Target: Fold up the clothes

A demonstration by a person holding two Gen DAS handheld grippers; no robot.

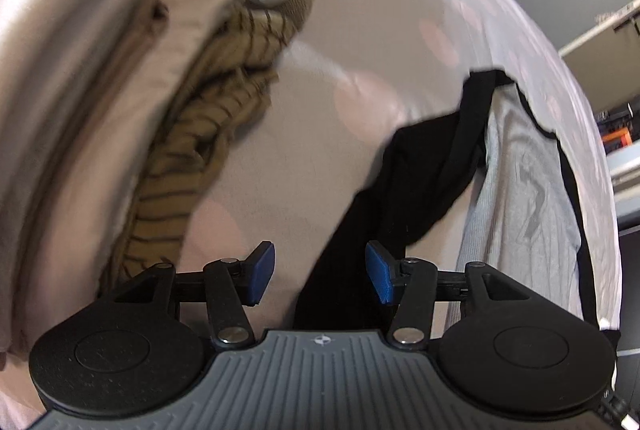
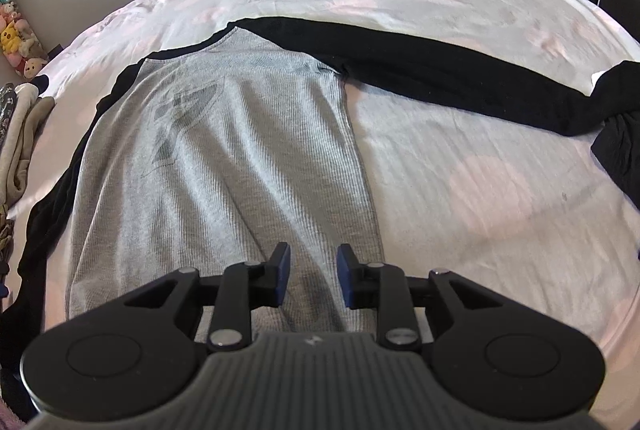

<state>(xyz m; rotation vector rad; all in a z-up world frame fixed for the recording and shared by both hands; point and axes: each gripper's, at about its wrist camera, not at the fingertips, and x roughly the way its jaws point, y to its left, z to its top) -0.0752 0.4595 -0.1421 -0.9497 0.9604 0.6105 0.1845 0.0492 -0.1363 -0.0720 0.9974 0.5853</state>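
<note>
Shirt: grey ribbed raglan shirt w/ black sleeves (image 2: 224, 157) flat on pink-spotted bedspread (image 2: 480, 197); bare bedspread right.
Left gripper (image 1: 320, 272): jaws apart, empty, black sleeve under.
Right gripper (image 2: 313, 280): jaws apart, empty, over near hem.

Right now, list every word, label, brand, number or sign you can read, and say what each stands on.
No readable text anywhere.
Grey shirt: a faded dark print on the chest, too blurred to read.
Left tool: a small white emblem on its grey body, no letters legible.
Right tool: the same emblem, blurred.
</note>
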